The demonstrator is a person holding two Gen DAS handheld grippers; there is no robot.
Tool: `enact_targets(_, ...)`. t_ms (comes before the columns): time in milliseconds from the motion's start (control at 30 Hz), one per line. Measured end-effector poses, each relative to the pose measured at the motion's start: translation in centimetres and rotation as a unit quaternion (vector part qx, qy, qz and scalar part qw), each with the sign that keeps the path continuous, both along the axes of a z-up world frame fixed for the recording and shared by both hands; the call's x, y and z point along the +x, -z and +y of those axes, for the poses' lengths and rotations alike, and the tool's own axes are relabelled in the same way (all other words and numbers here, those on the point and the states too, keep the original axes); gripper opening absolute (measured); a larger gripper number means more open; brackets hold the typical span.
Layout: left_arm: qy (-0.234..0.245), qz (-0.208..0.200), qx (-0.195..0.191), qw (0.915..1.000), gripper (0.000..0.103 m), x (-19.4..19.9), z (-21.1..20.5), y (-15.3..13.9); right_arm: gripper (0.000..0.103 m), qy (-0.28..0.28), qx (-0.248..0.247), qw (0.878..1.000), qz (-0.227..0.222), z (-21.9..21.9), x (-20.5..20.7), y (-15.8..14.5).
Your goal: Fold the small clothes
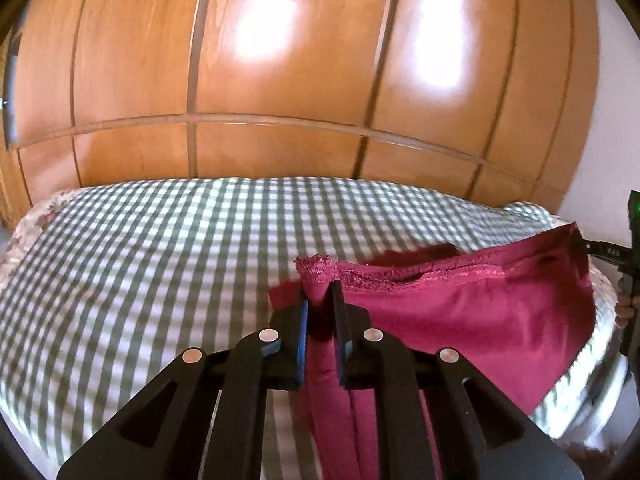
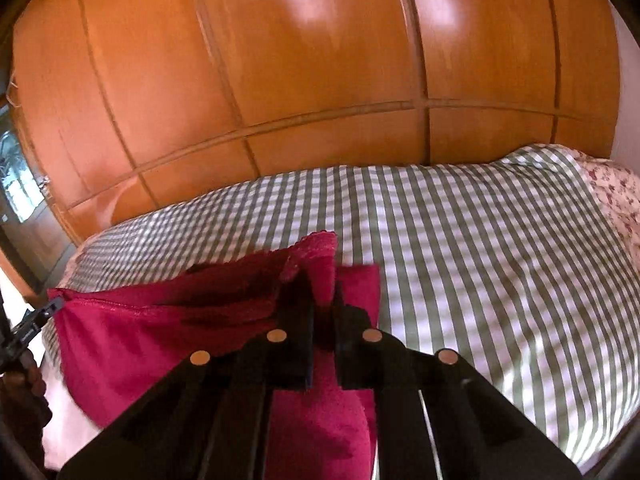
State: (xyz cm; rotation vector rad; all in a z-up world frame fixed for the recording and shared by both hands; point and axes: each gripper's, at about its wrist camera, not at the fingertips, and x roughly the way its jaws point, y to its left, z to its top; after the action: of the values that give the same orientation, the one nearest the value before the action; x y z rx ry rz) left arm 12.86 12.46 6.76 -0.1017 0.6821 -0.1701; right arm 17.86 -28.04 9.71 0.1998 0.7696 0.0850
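Observation:
A small dark red garment (image 1: 460, 312) with a lace-trimmed edge is stretched in the air just above the bed between both grippers. My left gripper (image 1: 320, 304) is shut on one top corner of it; the cloth bunches between the jaws and hangs below. My right gripper (image 2: 322, 300) is shut on the other top corner of the garment (image 2: 160, 332). The right gripper's fingers (image 1: 600, 250) show at the far right of the left wrist view, and the left gripper's fingers (image 2: 44, 312) show at the left edge of the right wrist view.
The bed has a green-and-white checked cover (image 1: 140, 264), also in the right wrist view (image 2: 480, 264), over a floral sheet (image 2: 616, 196). A tall wooden wardrobe (image 1: 280, 80) stands right behind the bed. A white wall (image 1: 608, 120) is at the right.

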Motion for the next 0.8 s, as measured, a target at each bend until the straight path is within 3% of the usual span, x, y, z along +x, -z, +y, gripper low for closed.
enact_targets(233,-0.035,0.025,0.034,0.9985,0.009,7.8,-0.2,2.8,0.006,0.030,-0.035,0.999,0.012,0.6,7.9,2.8)
enact_targets(367,-0.048,0.075,0.032,0.9955,0.009,10.9,-0.2,5.8,0.008,0.054,-0.037,0.995,0.073,0.1,11.2,7.6)
enact_targets(400,-0.048,0.089,0.049,0.9937,0.009,11.3,-0.6,6.7,0.011,0.061,-0.034,0.994,0.088,-0.1,11.7,9.0)
enact_targets(433,-0.052,0.095,0.066,0.9919,0.010,11.4,-0.9,7.2,0.024,0.068,-0.035,0.993,0.095,-0.2,11.8,9.6)
enact_targets(467,-0.055,0.098,0.080,0.9905,0.016,11.1,-1.1,7.3,0.047,0.075,-0.033,0.992,0.094,-0.4,11.5,9.9)
enact_targets(533,-0.072,0.093,0.097,0.9884,0.035,10.6,-1.1,6.8,0.062,0.082,-0.027,0.994,0.072,-0.6,10.6,9.2)
enact_targets(567,-0.084,0.084,0.099,0.9879,0.051,10.0,-1.0,6.3,0.063,0.087,-0.034,0.994,0.057,-0.5,9.8,8.6)
enact_targets(633,-0.101,0.056,0.077,0.9904,0.053,8.3,-0.5,4.7,0.063,0.083,-0.037,0.995,0.028,0.1,8.0,6.9)
enact_targets(700,-0.087,0.042,0.045,0.9943,0.053,6.5,-1.0,3.5,0.065,0.052,-0.019,0.998,0.008,1.6,6.2,5.5)
enact_targets(800,-0.046,0.022,0.028,0.9983,0.053,3.8,-3.1,3.2,0.070,-0.039,0.011,0.999,0.004,5.6,4.8,5.0)
